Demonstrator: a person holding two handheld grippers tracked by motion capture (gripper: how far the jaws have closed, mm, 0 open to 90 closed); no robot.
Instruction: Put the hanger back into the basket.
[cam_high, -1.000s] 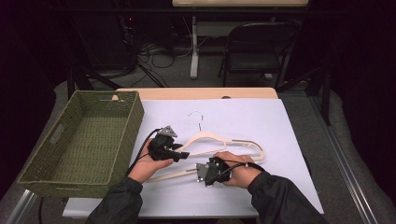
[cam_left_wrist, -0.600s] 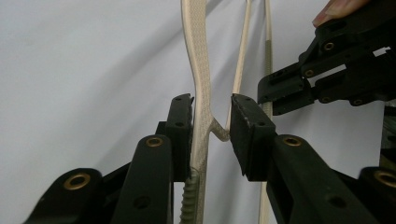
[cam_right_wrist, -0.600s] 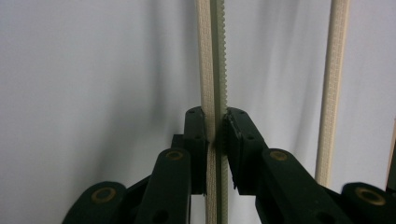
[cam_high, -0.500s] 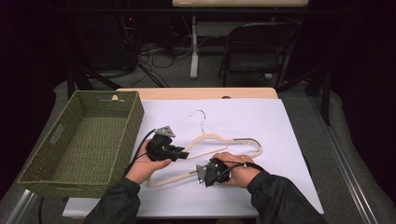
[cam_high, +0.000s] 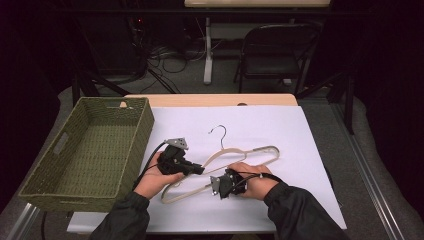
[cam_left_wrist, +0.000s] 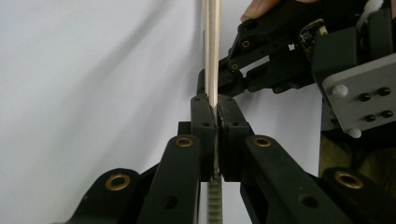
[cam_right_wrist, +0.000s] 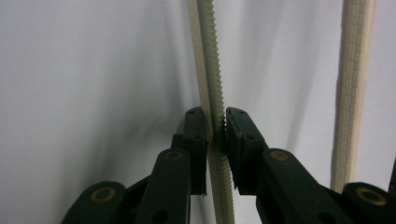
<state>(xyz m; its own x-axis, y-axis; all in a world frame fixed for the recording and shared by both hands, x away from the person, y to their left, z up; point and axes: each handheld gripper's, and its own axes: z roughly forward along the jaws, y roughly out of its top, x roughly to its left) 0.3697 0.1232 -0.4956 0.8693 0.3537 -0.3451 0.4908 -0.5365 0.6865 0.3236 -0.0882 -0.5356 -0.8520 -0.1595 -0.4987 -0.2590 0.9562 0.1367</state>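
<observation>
A: White table (cam_high: 310, 150), basket (cam_high: 85, 150) at left, open room right and far side. Hanger (cam_high: 220, 159) lies near the front edge, beside the basket.

B: Left gripper (cam_left_wrist: 215, 109) has just been closing and now clamps the hanger's thin bar; right gripper (cam_right_wrist: 215, 122) pinches the ribbed bar. Risk, likely: uneven lifting twists the hanger, or its hook (cam_high: 218, 131) snags the basket rim.

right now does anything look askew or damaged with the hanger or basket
Nothing stands out. The cream hanger looks whole, lying slanted on the white sheet, with the left gripper and right gripper both clamped on it. The green wicker basket sits upright and empty.
</observation>
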